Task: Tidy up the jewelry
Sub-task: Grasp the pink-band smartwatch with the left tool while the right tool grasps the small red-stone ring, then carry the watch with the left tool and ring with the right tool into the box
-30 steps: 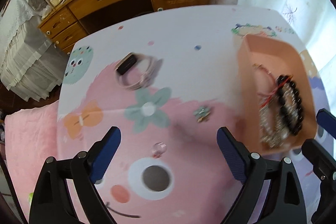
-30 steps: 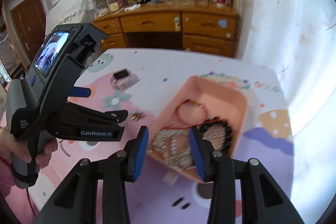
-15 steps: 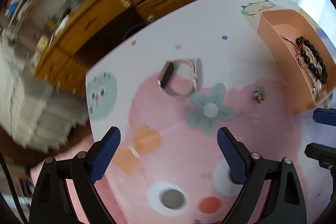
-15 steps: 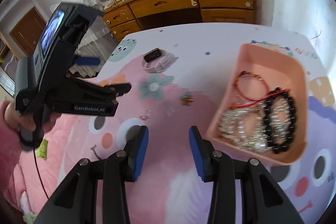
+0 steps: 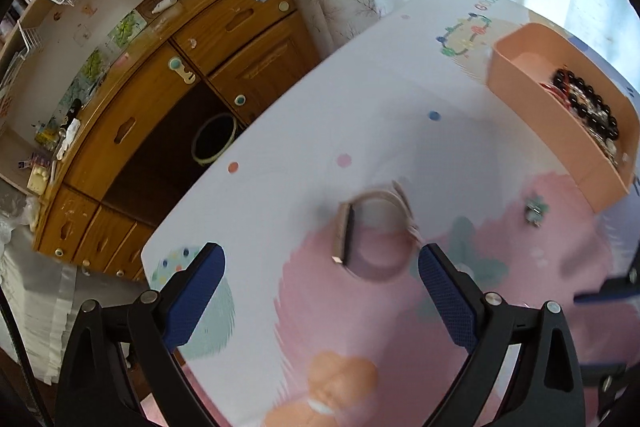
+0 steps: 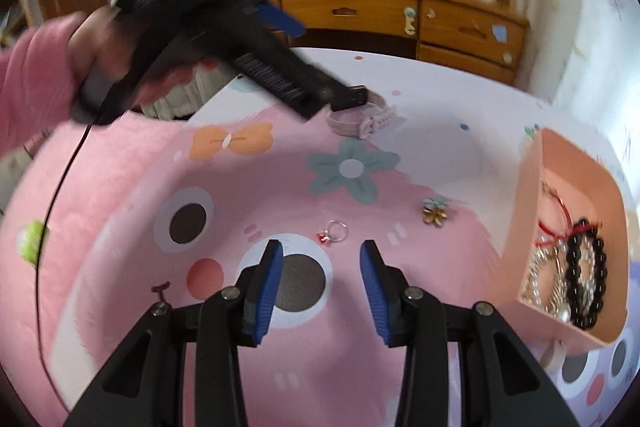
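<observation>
The left gripper has its textured blue pads spread wide and empty, above a watch with a flat rectangular dark face and a pale pink looped band, lying on the table under a smooth cartoon-printed cloth. The right gripper is partly open, holding nothing, just short of a thin round ring with a small red bead. Near it lies a flower-shaped charm, gold and pale green. A smooth peach plastic tray to the right holds a glossy black bead bracelet, a red cord and silvery chains.
</observation>
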`<state>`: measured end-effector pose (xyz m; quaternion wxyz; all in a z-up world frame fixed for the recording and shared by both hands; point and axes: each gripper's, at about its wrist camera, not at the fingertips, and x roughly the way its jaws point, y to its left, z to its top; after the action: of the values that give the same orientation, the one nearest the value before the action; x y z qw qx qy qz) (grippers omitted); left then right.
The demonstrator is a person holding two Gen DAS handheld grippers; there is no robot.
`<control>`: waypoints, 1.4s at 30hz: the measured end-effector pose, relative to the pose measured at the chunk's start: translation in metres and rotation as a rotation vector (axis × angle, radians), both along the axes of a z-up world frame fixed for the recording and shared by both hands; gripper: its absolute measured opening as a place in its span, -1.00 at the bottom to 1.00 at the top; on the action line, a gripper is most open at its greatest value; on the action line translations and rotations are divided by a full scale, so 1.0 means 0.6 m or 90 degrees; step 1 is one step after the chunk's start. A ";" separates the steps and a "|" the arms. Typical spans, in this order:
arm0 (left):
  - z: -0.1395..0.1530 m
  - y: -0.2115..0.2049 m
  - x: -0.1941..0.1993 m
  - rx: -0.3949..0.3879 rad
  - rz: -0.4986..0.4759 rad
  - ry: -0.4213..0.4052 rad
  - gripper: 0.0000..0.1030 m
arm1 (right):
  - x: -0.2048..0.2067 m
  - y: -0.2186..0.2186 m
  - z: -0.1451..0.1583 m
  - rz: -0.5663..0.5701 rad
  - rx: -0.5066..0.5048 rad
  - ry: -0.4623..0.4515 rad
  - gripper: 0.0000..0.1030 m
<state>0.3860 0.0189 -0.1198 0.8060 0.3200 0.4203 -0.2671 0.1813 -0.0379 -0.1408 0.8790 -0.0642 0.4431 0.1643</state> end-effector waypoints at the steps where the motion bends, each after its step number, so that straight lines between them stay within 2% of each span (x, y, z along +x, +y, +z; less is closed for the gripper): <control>1: -0.005 0.001 0.007 -0.006 0.003 0.003 0.87 | -0.002 0.004 -0.003 0.000 -0.010 -0.008 -0.22; 5: -0.025 0.008 0.030 -0.033 0.013 0.007 0.87 | -0.006 0.027 -0.013 -0.019 -0.069 -0.057 -0.22; 9: -0.038 0.018 0.040 -0.066 0.012 0.006 0.85 | 0.004 0.027 -0.026 -0.048 -0.074 -0.042 -0.23; 11: -0.043 0.020 0.041 -0.081 0.007 0.014 0.76 | 0.006 0.025 -0.029 -0.060 -0.071 -0.041 -0.23; 16: -0.056 0.011 0.031 -0.080 -0.011 0.010 0.30 | 0.016 0.022 -0.037 -0.074 -0.068 -0.029 -0.44; 18: -0.063 0.009 0.033 -0.075 -0.005 0.012 -0.03 | 0.019 0.022 -0.041 -0.077 -0.064 -0.021 -0.54; 22: -0.069 0.010 0.032 -0.084 -0.003 0.019 -0.41 | 0.023 0.026 -0.043 -0.083 -0.056 -0.019 -0.63; 24: -0.069 0.012 0.031 -0.091 -0.008 0.024 -0.73 | 0.025 0.028 -0.044 -0.087 -0.050 -0.017 -0.67; 28: -0.070 0.012 0.028 -0.096 -0.012 0.026 -0.84 | 0.029 0.034 -0.044 -0.095 -0.049 -0.016 -0.84; 31: -0.068 0.016 0.026 -0.107 0.000 0.027 -0.85 | 0.032 0.035 -0.043 -0.094 -0.050 -0.013 -0.84; 42: -0.047 0.045 -0.001 -0.169 0.115 0.067 -0.86 | 0.038 0.029 -0.025 -0.100 -0.037 -0.015 -0.87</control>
<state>0.3856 0.0458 -0.1477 0.8389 0.1573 0.4496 -0.2632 0.2041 -0.0205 -0.1557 0.8920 -0.0565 0.4411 0.0810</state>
